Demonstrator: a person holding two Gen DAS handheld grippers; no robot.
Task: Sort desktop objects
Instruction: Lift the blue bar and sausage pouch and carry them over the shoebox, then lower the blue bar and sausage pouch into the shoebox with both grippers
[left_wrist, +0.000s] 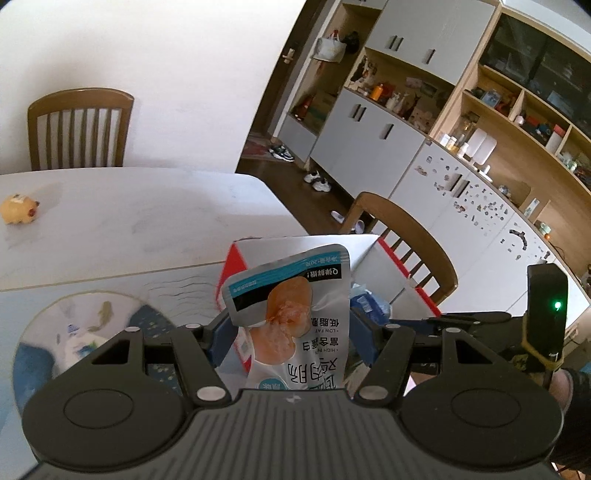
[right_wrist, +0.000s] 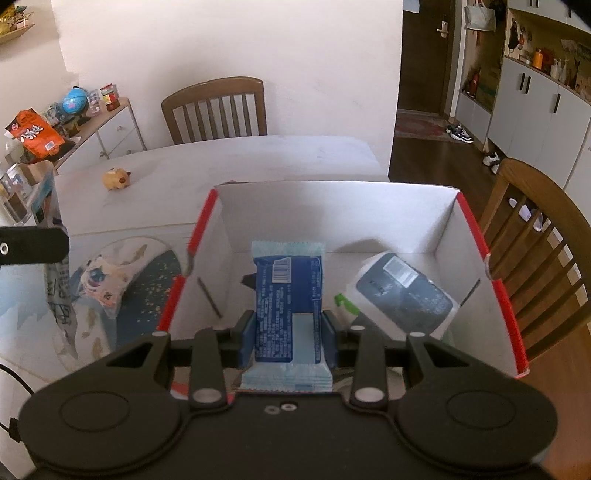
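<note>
Silver snack pouch, teal band, orange meat picture, clamped in the left hand-held gripper beside the box. Blue wrapped packet, barcode up, gripped by the right hand-held gripper over the red-edged white box on the worktop.

Home dining room, table, chairs, shelving

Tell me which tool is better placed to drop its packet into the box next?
The right tool: its blue packet already hangs inside the red-edged white box, above the bottle. The left tool holds its silver chicken pouch short of the box's near wall.
</note>
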